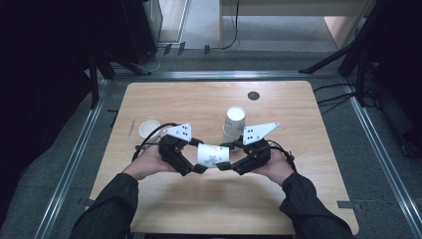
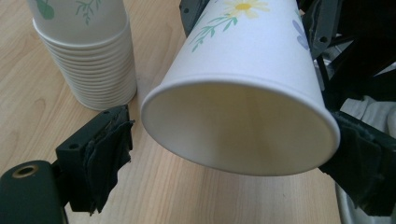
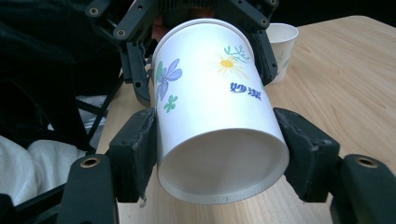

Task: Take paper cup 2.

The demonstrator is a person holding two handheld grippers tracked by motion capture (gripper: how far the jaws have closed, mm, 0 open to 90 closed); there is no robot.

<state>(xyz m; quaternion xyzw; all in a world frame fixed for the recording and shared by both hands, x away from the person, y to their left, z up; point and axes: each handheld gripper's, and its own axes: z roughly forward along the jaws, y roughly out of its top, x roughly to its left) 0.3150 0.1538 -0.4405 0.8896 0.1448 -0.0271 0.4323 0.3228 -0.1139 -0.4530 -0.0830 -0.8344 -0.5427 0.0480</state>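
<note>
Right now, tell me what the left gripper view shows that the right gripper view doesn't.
Left gripper view: the open mouth of the flowered paper cup and a stack of paper cups beside it. Right gripper view: that cup's closed base, blue printed characters, and a single paper cup behind. Shared: the flowered paper cup held sideways and the wooden table.
</note>
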